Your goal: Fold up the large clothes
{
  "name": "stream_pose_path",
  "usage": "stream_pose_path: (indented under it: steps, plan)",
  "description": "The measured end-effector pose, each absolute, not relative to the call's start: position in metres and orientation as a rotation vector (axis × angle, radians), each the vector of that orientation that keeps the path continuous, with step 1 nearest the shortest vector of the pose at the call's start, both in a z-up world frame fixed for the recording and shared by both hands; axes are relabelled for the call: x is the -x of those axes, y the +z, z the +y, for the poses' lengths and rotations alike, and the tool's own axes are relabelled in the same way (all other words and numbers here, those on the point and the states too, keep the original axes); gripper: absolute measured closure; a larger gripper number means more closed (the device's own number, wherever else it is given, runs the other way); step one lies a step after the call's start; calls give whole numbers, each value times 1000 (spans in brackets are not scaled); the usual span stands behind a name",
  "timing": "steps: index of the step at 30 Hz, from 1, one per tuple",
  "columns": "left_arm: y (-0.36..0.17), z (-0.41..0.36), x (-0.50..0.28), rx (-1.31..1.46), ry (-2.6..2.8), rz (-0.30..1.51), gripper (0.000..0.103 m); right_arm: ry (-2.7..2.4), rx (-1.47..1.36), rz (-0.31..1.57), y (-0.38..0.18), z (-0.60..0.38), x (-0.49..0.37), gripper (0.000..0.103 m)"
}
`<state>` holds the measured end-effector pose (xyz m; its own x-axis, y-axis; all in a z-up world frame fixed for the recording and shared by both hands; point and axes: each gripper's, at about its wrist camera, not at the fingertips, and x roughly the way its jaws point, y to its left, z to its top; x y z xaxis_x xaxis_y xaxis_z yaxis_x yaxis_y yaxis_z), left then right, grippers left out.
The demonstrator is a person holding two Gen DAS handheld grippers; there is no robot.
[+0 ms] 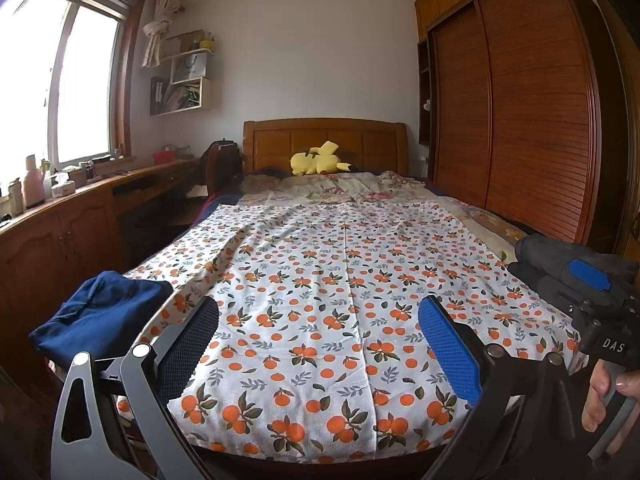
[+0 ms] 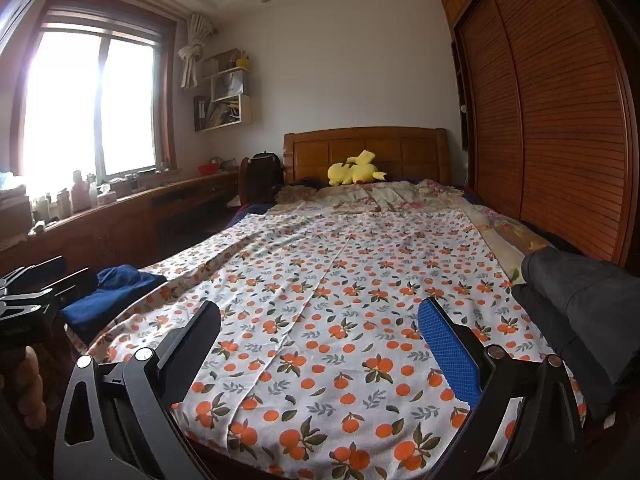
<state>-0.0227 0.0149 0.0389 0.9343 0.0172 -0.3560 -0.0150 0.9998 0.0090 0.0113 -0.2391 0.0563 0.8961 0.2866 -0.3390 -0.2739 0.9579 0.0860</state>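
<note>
At the left edge of both views a folded navy garment [image 1: 100, 312] lies on the bed's corner. Mid-frame, an orange-print sheet [image 1: 344, 280] covers the bed [image 1: 324, 138]. The left gripper [image 1: 320, 332] and right gripper [image 2: 320, 332] hover over its near edge, fingers wide apart, empty. On the right lies a dark grey garment [image 2: 580, 304], just beside the wardrobe [image 2: 560, 120]

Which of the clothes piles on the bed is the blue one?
The blue one is the navy pile at the bed's left edge. The other pile, at the right edge, is dark grey. Both lie on the orange-print sheet.
</note>
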Motion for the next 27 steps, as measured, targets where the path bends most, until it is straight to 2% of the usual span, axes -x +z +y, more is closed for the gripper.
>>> stream_pose_path:
  steps: [27]
  plan:
    - [34, 14, 24, -19, -1, 361, 3, 288, -35, 364, 53, -237, -12, 8]
